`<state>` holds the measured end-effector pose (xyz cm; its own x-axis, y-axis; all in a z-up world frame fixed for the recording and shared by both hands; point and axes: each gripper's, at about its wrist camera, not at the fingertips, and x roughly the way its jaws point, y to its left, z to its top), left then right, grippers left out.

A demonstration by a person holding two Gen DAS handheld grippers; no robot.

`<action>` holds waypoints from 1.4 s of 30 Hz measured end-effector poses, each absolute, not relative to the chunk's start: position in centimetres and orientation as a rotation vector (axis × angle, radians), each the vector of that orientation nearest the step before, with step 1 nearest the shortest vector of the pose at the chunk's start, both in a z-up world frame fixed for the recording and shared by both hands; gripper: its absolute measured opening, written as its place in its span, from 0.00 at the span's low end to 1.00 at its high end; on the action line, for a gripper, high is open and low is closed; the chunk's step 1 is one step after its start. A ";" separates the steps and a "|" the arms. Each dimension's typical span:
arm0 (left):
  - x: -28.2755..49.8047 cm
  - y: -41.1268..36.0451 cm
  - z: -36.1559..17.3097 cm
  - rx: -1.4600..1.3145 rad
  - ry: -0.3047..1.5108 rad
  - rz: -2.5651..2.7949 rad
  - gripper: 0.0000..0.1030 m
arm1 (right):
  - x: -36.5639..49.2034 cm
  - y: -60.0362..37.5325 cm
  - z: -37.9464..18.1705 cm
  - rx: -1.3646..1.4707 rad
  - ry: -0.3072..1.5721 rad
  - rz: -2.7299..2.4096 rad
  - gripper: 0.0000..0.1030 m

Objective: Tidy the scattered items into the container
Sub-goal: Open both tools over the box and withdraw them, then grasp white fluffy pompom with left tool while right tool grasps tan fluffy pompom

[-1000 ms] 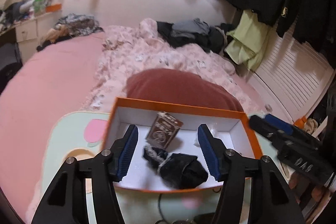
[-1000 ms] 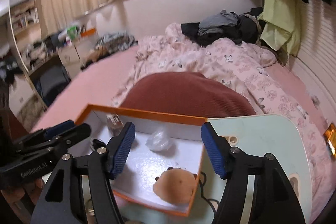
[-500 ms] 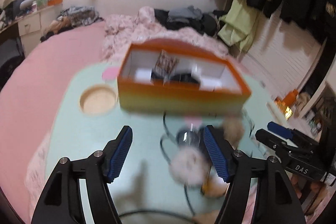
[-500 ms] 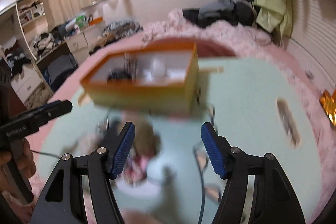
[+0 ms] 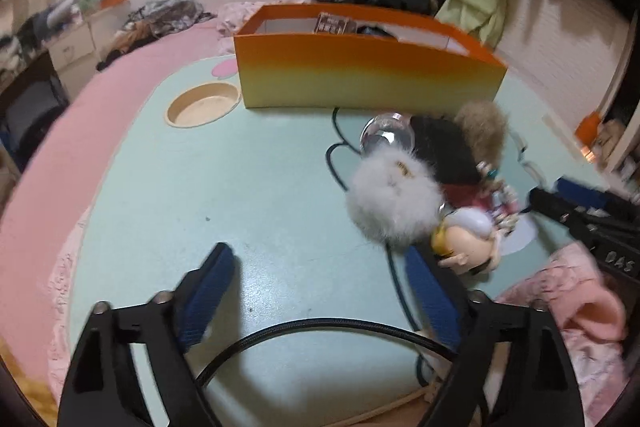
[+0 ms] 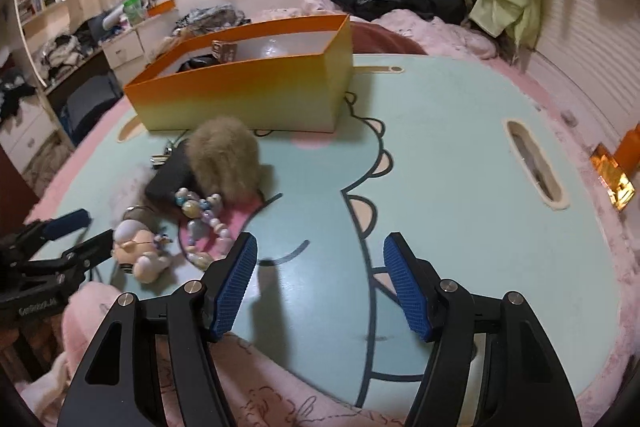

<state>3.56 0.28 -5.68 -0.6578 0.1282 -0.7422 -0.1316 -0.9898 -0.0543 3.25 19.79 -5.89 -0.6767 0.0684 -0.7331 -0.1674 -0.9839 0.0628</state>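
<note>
Hovering over the mint-green worktop, the left claw is opening with only a black cable beneath its spread jaws, and the right claw stands spread over bare worktop with nothing between its pads. Scattered items lie clustered at the left claw's two o'clock: a white pom-pom, a tan pom-pom, a small doll figure and a bead string. Orange container stands at twelve o'clock, well apart from both claws, already holding a few things.
</note>
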 end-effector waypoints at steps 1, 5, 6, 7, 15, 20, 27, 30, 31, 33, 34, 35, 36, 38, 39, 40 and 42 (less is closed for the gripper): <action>3.6 0.5 -5.7 -1.219 0.013 2.739 0.94 | 3.1 19.4 -6.0 -1.203 0.136 2.736 0.67; 3.8 0.0 -5.6 -1.207 -0.018 2.728 0.94 | 3.0 19.1 -6.4 -1.207 0.088 2.715 0.76; 3.9 -0.1 -5.5 -1.202 -0.031 2.729 0.94 | 3.0 19.2 -6.4 -1.206 0.091 2.715 0.76; 4.0 -0.3 -5.4 -1.192 -0.051 2.726 0.93 | 3.1 19.3 -6.5 -1.205 0.092 2.714 0.76; 2.8 -0.2 -4.1 -1.112 -0.174 2.661 0.82 | 3.2 19.2 -6.5 -1.204 0.092 2.713 0.77; 1.3 0.0 -4.2 -1.133 -0.252 2.621 0.70 | 3.2 19.2 -6.5 -1.204 0.092 2.714 0.77; 1.1 2.3 -4.5 -1.138 -0.138 2.587 0.44 | 3.3 19.2 -6.5 -1.204 0.093 2.713 0.77; 1.4 2.0 -4.5 -1.117 -0.165 2.581 0.35 | 3.3 19.2 -6.5 -1.203 0.093 2.713 0.77; 1.4 1.6 -4.4 -1.108 -0.193 2.580 0.34 | 3.3 19.2 -6.5 -1.203 0.093 2.714 0.77; 1.7 0.7 -4.5 -1.089 -0.260 2.578 0.34 | 3.3 19.1 -6.5 -1.203 0.093 2.713 0.77; 1.7 0.4 -4.6 -1.084 -0.287 2.574 0.34 | 3.3 19.2 -6.5 -1.203 0.095 2.715 0.77; 1.8 0.0 -4.6 -1.076 -0.311 2.575 0.34 | 3.3 19.2 -6.5 -1.202 0.100 2.717 0.77; 1.9 -0.4 -4.6 -1.062 -0.340 2.580 0.34 | 3.2 19.2 -6.4 -1.200 0.108 2.721 0.77; 2.2 -1.0 -4.5 -1.037 -0.373 2.594 0.34 | 3.4 19.7 -6.2 -1.189 0.168 2.761 0.77; 2.5 -1.2 -4.3 -1.016 -0.385 2.614 0.34 | 3.5 19.7 -6.1 -1.186 0.199 2.781 0.77; 2.7 -1.3 -4.3 -1.002 -0.387 2.628 0.34 | 3.5 19.9 -5.9 -1.180 0.238 2.805 0.77; 3.3 -1.4 -3.9 -0.961 -0.381 2.666 0.34 | 3.4 19.8 -5.4 -1.160 0.262 2.827 0.77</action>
<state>3.35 -1.40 -3.87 -0.7392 0.3471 -0.5772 -0.1717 -0.9258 -0.3368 3.35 19.80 -5.40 -0.7116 0.0042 -0.7026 -0.1330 -0.9827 0.1289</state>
